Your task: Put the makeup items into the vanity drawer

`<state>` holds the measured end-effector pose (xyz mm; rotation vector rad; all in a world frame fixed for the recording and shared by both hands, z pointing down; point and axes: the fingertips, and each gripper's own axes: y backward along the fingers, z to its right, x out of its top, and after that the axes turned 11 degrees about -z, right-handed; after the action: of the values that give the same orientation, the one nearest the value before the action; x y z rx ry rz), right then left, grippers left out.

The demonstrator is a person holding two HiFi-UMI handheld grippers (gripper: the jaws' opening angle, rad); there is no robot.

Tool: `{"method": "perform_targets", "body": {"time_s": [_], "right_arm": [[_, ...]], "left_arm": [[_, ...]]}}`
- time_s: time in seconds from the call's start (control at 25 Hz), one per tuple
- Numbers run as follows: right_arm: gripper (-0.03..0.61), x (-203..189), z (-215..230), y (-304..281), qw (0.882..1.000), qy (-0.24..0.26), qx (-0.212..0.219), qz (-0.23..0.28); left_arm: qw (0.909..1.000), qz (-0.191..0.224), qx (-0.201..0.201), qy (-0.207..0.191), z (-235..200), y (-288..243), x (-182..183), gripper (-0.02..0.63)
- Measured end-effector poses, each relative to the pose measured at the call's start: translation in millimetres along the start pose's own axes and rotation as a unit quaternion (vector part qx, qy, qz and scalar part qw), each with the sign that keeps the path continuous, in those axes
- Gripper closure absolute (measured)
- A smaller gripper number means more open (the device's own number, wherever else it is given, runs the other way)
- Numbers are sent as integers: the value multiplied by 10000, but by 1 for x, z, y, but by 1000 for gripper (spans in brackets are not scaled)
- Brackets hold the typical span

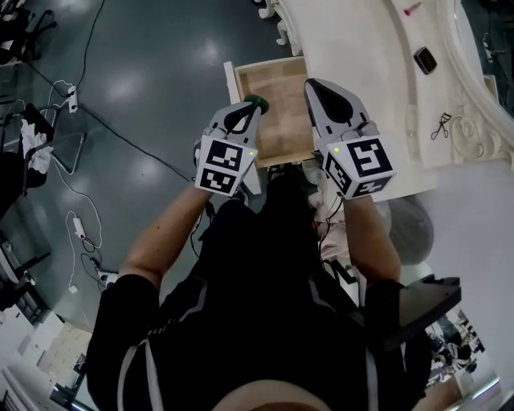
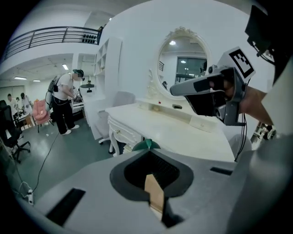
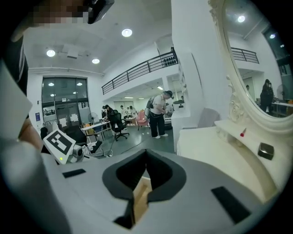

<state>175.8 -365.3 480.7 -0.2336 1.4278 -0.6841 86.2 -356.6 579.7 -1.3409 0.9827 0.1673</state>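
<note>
2 grippers hang over the open vanity drawer (image 1: 281, 80) in the head view. The left gripper (image 1: 254, 109) has its tip above the drawer's left rim, with a small dark green item (image 1: 258, 101) at the jaw tips. The right gripper (image 1: 315, 87) sits over the drawer's right rim. 3 further items lie on the vanity top (image 1: 353, 40):
- a pink stick (image 1: 412, 10) near the far edge, by the mirror frame;
- a dark compact (image 1: 425, 60) further back along the top;
- an eyelash curler (image 1: 440, 126) near the right edge.

Left gripper view: the left gripper (image 2: 149, 151) has its jaws closed together, and the green item (image 2: 142, 146) spreads to both sides of the seam, apparently pinched there. Judged by that spread, it is soft and light. A grip at its edge may slip, so release it low inside the drawer.

Right gripper view: the right gripper (image 3: 146, 153) has its jaws closed with nothing between them, and drawer wood (image 3: 142, 192) shows below. The compact (image 3: 265, 150) looks rigid, smooth and flat. Take it across 2 opposite edges. The pink stick (image 3: 242, 133) is slim and may roll, so grip it mid-length. The curler is thin metal, so take it at the handles.
</note>
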Motion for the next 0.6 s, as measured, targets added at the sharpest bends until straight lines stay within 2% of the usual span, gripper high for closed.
{"method": "perform_targets", "body": {"time_s": [0.2, 0.6], "right_arm": [[574, -26, 23, -19, 9996, -158, -136, -179], [574, -89, 43, -57, 9956, -214, -245, -877]], "left_arm": [[9983, -533, -115, -196, 11, -42, -28, 611], [9909, -1344, 10, 89, 13, -104, -72, 611]]}}
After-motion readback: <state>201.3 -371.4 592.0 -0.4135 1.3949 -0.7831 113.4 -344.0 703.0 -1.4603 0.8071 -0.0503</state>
